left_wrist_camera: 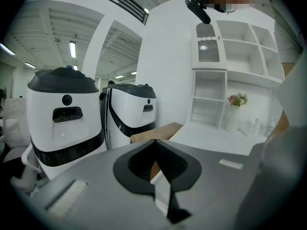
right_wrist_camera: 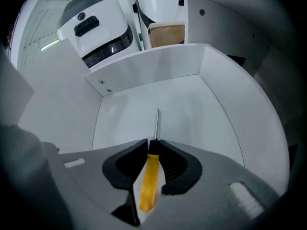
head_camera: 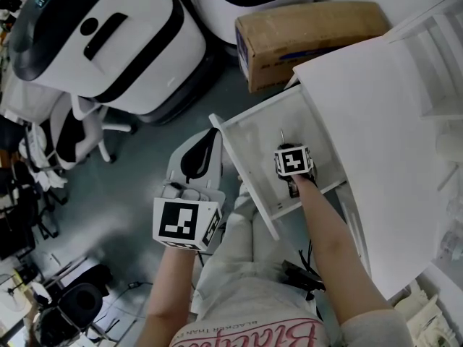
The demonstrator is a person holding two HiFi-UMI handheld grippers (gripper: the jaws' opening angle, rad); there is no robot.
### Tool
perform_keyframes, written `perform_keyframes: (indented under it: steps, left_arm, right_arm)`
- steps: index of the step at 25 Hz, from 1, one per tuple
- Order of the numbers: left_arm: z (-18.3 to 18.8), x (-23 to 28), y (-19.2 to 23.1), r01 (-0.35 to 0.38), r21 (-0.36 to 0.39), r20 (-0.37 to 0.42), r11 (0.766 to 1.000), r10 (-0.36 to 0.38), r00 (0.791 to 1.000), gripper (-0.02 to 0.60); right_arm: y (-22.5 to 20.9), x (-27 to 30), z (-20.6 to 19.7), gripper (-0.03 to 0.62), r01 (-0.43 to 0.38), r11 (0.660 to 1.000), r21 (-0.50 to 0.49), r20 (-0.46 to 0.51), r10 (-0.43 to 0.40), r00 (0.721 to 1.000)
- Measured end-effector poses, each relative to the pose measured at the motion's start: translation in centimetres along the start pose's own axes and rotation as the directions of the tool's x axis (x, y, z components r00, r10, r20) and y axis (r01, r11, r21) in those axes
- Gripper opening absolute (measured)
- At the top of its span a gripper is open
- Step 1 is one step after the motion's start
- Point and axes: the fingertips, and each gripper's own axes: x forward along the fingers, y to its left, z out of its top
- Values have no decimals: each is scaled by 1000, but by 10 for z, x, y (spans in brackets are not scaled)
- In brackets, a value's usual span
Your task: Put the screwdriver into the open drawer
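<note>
The white drawer (head_camera: 242,170) stands pulled out from under the white desk top. My right gripper (head_camera: 285,150) hangs inside it, pointing steeply down, shut on the screwdriver (right_wrist_camera: 149,178). Its yellow handle sits between the pads and its thin metal shaft (head_camera: 281,136) sticks out ahead, over the drawer's bare floor (right_wrist_camera: 192,104). In the right gripper view my right gripper (right_wrist_camera: 153,145) pinches the handle's black front end. My left gripper (head_camera: 211,139) is left of the drawer's front panel, over the floor. In its own view the left gripper (left_wrist_camera: 154,143) is shut with nothing between the jaws.
The white desk top (head_camera: 383,143) lies right of the drawer. A cardboard box (head_camera: 304,35) sits on the floor beyond it, beside two large white and black machines (head_camera: 108,42). A white shelf unit (left_wrist_camera: 225,80) holds a vase of flowers (left_wrist_camera: 236,110). The person's legs are below the drawer.
</note>
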Motion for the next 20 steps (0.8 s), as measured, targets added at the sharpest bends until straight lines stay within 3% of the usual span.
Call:
perform_keyframes:
  steps: [5,7,13,20]
  left_arm:
    - [-7,-1,0,14,-5,0,1000,-14,1000,15]
    - [-10,-1,-2,18,-8,-1,1000,-18,1000,15]
    - [-4,-4,-7,23,-19,4,1000,-23,1000,15]
    - [6,-8,-18,25,-27,25,999,-24,999,15]
  right_arm:
    - [2,0,8,85,16,1000,-12,22,-16,1000]
    - [5,-1,12,135,5,1000,-13,41,-4,999]
    - [8,-12,16,197,-20,999,-25,95,22,995]
    - [1,-39,8,199,-12,1000,-16,103,13,995]
